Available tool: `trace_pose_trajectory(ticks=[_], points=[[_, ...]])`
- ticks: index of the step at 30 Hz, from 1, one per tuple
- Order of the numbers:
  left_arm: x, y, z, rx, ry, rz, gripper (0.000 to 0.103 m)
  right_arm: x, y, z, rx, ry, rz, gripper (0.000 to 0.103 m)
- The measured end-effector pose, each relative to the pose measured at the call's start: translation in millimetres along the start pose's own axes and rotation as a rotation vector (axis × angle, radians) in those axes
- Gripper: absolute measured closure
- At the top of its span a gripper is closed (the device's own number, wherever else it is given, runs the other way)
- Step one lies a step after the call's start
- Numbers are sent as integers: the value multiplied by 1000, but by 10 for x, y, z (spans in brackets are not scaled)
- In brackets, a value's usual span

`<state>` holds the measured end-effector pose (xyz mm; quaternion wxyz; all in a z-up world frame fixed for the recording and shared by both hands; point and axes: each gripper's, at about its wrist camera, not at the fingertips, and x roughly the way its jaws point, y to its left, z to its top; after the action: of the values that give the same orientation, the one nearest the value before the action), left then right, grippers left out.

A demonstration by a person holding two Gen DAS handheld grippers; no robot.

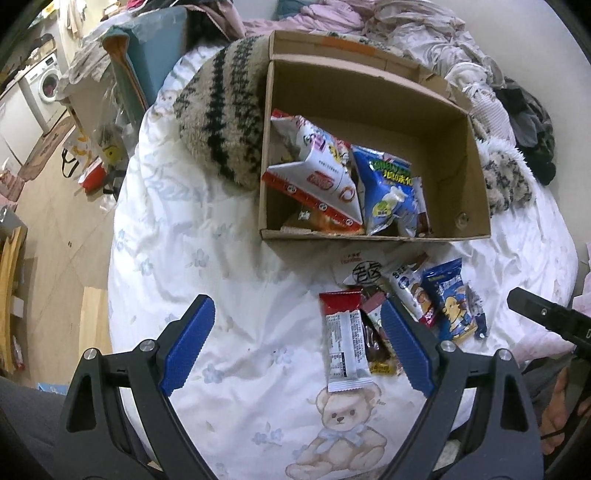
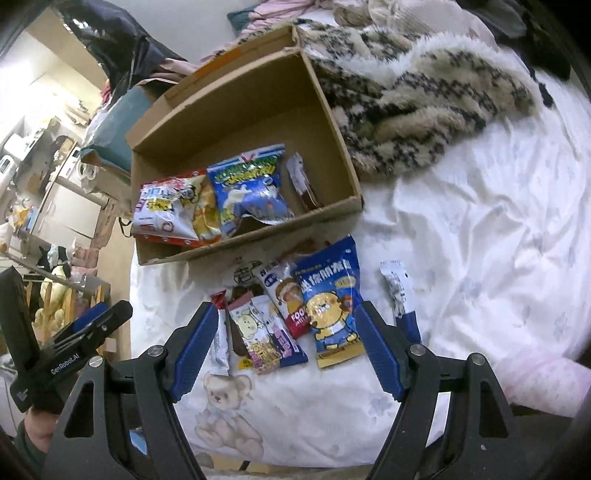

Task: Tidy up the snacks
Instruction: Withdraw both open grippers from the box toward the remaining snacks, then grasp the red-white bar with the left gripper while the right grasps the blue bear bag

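An open cardboard box point(image 1: 373, 236) point(image 2: 255, 242) sits on the white bed sheet and holds a white-red snack bag point(image 1: 317, 173) point(image 2: 166, 210) and a blue bag point(image 1: 391, 192) point(image 2: 251, 188). In front of it lies a pile of loose snacks: a red-white bar point(image 1: 345, 343) point(image 2: 221, 332), a blue bear packet point(image 1: 450, 306) point(image 2: 330, 302), and a small white-blue packet point(image 2: 399, 291) apart to the right. My left gripper point(image 1: 299, 339) is open and empty over the sheet beside the bar. My right gripper point(image 2: 288, 343) is open and empty, hovering above the pile.
A striped fuzzy blanket point(image 1: 225, 122) point(image 2: 413, 107) lies beside and behind the box. Crumpled clothes point(image 1: 424, 33) fill the far bed. The bed's left edge drops to a floor with a washing machine point(image 1: 44, 81) and clutter.
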<state>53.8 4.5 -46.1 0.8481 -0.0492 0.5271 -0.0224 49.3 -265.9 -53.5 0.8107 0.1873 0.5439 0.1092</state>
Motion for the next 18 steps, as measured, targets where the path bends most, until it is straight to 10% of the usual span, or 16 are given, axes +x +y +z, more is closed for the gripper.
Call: trace_pose_trajectory(ticks=[18], points=[[628,-93,-124,-48,215,-26,14,181,-262,80,155,49,-1,24]])
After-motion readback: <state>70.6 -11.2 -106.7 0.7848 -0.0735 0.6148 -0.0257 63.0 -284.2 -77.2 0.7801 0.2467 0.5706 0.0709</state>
